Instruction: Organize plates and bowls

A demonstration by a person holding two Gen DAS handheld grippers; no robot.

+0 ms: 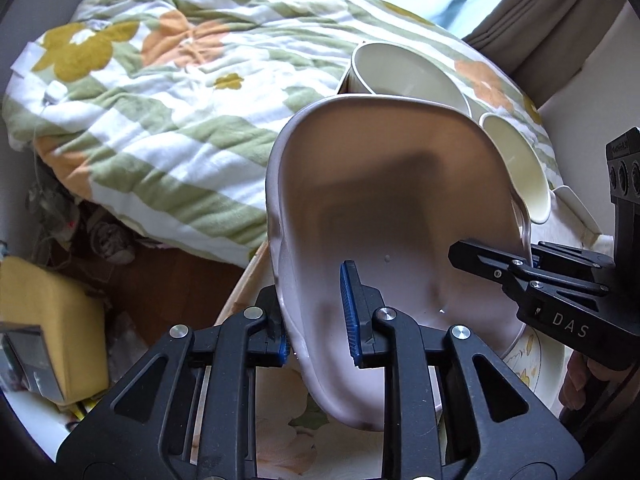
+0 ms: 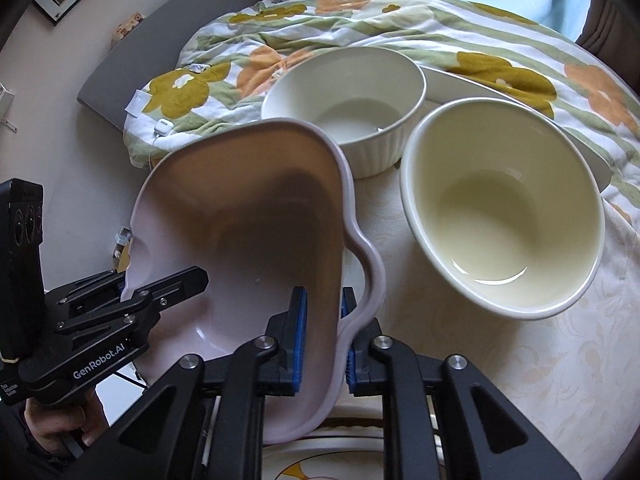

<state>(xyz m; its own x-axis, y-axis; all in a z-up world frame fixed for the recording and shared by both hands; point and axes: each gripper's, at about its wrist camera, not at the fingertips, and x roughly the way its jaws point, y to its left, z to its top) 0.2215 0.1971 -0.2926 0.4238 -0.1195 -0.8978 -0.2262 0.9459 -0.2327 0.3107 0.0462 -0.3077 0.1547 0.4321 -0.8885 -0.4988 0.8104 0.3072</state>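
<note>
A pale pink baking dish with handles (image 1: 400,208) (image 2: 248,216) is held in the air between both grippers. My left gripper (image 1: 316,320) is shut on its left rim. My right gripper (image 2: 324,344) is shut on its right rim by the handle; it also shows in the left wrist view (image 1: 516,268). A cream round bowl (image 2: 504,208) (image 1: 516,160) and a white ribbed bowl (image 2: 348,100) (image 1: 404,68) stand on the table (image 2: 540,360) beyond the dish. A white plate (image 2: 480,84) lies behind them.
A flowered plate (image 1: 524,356) (image 2: 320,456) lies under the dish near me. A green, orange and white flowered quilt (image 1: 160,92) (image 2: 360,24) lies heaped behind the table. A yellow cushion (image 1: 52,312) and clutter sit on the floor at left.
</note>
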